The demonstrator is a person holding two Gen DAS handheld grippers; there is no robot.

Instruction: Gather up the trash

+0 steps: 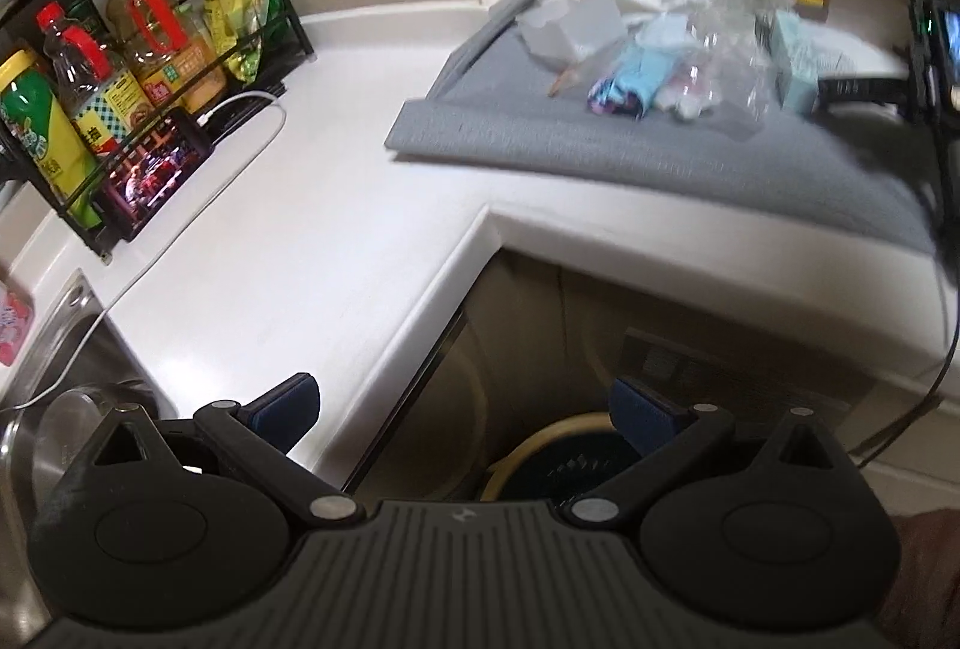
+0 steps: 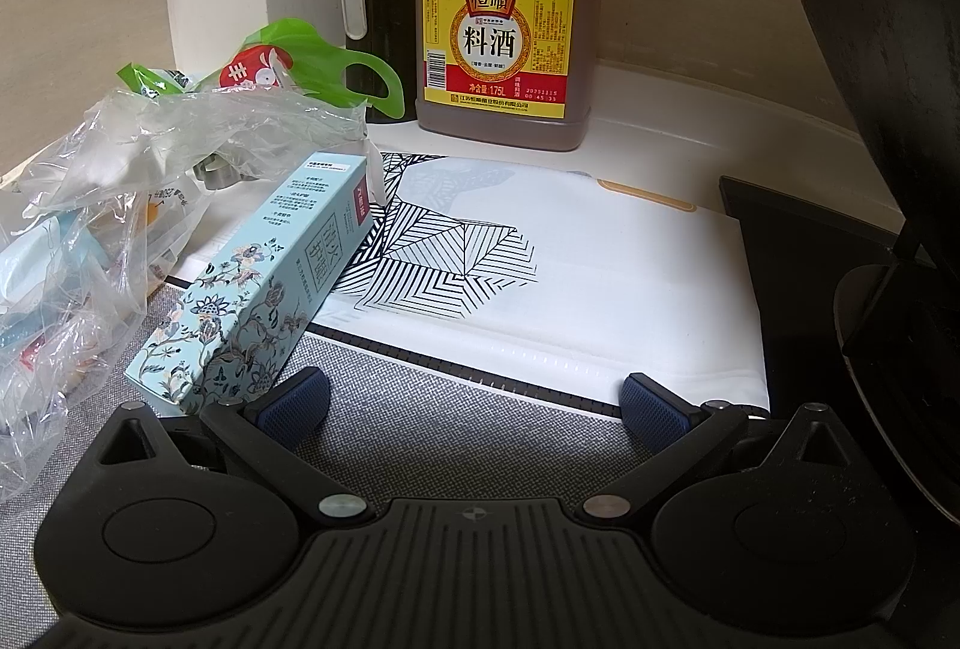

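A heap of trash lies on the grey mat [image 1: 540, 133]: crumpled clear plastic [image 1: 720, 43], a blue wrapper [image 1: 630, 79], a white carton [image 1: 570, 25] and a pale blue floral box [image 1: 795, 61]. My left gripper [image 1: 465, 412] is open and empty, hovering over the counter's inner corner above a round bin [image 1: 564, 454] on the floor. In the right wrist view the floral box [image 2: 258, 283] lies just left of my open, empty right gripper [image 2: 474, 406], which hangs over the mat [image 2: 420, 427]. Clear plastic bags [image 2: 120, 181] and a green bag [image 2: 300, 55] sit further left.
A rack [image 1: 150, 67] of oil bottles and a phone stands at the left, with a sink [image 1: 60, 367] below. A cooking wine jug [image 2: 504, 25], a dark oil dispenser [image 2: 384, 13], a patterned white bag [image 2: 540, 283] and a black wok [image 2: 888, 181] surround the mat.
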